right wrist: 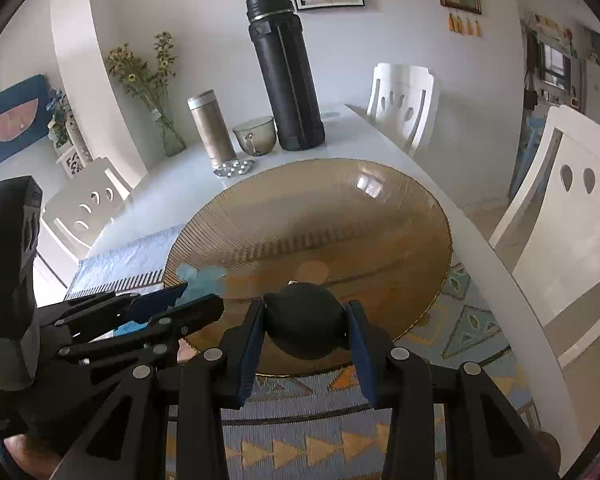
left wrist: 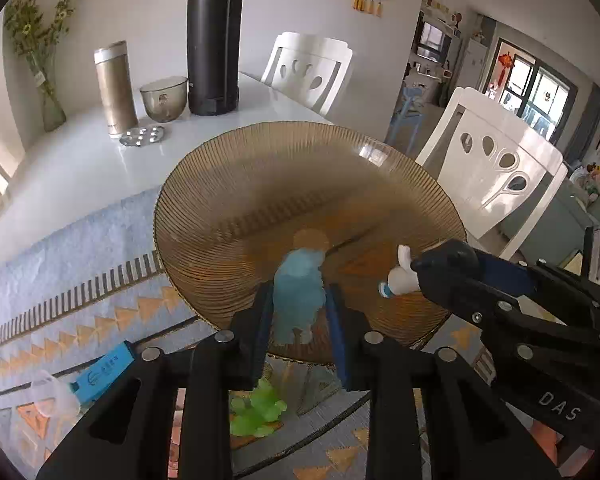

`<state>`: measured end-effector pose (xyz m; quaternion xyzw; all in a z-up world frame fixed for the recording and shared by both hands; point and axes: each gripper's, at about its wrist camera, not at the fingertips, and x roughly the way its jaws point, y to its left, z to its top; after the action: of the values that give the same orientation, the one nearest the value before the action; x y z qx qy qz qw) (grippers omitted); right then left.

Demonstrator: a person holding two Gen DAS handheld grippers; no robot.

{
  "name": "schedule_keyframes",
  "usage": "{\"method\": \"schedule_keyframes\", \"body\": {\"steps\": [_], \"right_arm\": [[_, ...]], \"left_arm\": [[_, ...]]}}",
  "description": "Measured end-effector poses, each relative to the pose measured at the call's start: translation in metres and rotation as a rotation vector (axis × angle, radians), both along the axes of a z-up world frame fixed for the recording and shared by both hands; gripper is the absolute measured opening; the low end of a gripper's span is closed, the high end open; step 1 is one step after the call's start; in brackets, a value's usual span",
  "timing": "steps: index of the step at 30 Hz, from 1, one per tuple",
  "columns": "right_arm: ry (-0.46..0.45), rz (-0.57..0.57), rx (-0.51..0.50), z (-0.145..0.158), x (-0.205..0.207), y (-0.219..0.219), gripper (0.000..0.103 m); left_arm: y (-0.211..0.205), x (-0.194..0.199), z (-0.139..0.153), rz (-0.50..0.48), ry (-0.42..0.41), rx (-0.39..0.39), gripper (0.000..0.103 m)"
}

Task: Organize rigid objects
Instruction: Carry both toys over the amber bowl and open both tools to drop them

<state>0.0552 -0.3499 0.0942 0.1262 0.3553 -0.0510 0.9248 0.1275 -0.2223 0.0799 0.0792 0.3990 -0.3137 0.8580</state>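
Note:
A wide ribbed amber glass plate (left wrist: 260, 184) lies on a patterned mat; it also shows in the right wrist view (right wrist: 340, 208). My left gripper (left wrist: 298, 312) is shut on a translucent blue figure (left wrist: 300, 292) over the plate's near rim. My right gripper (right wrist: 305, 328) is shut on a black rubber bulb (right wrist: 305, 322) over the plate's near edge. In the left wrist view that gripper (left wrist: 444, 276) enters from the right, with a white nozzle (left wrist: 400, 276) sticking out of its tip over the plate.
On the mat near me lie a green toy (left wrist: 260, 408), a blue box (left wrist: 104, 372) and a clear plastic piece (left wrist: 54, 398). Further back stand a tall black flask (left wrist: 216, 36), a gold thermos (left wrist: 114, 88), a glass bowl (left wrist: 164, 98) and a small metal disc (left wrist: 142, 135). White chairs (left wrist: 496, 168) surround the table.

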Motion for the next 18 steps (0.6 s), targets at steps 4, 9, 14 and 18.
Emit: {"method": "schedule_keyframes", "body": {"steps": [4, 9, 14, 18], "right_arm": [[-0.013, -0.012, 0.022, 0.007, -0.015, -0.005, 0.043], [-0.09, -0.026, 0.04, 0.032, -0.047, -0.001, 0.054], [-0.153, 0.044, 0.056, 0.052, -0.083, 0.022, 0.064], [-0.185, 0.123, 0.066, 0.062, -0.097, 0.047, 0.065]], "left_arm": [[0.023, -0.009, 0.016, 0.008, -0.009, -0.053, 0.034], [0.073, -0.041, 0.058, 0.057, -0.099, -0.15, 0.037], [0.131, -0.093, 0.1, 0.141, -0.215, -0.198, 0.069], [0.177, -0.136, 0.128, 0.223, -0.339, -0.213, 0.084]]}}
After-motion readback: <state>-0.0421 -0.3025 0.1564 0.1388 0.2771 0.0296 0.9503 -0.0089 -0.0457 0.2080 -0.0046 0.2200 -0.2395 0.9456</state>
